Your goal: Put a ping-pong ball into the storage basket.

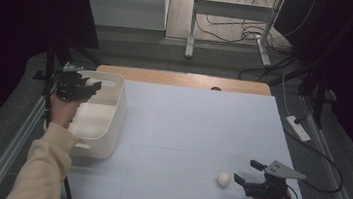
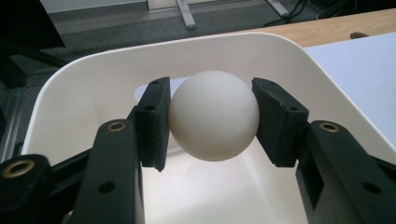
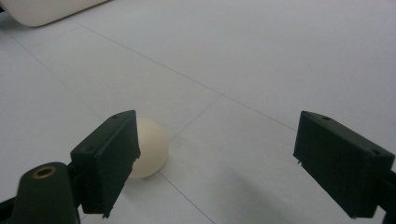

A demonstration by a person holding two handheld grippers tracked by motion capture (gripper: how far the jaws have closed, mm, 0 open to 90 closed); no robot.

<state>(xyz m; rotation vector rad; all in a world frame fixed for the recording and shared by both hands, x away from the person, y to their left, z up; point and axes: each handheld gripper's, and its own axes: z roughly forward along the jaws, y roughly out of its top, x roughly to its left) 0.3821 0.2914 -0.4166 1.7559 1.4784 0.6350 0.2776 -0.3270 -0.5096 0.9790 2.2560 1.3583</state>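
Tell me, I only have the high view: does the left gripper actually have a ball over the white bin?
Observer: Yes. In the left gripper view the left gripper is shut on a white ball, one pad on each side, above the inside of the white bin.
Operator: Anything else in the bin under it?
Observer: The part of the bin floor seen below the held ball looks bare.
Operator: And the right gripper, is it around the other ball?
Observer: No. The right gripper is open, and the second ball lies on the table just behind one pad, not between the two.
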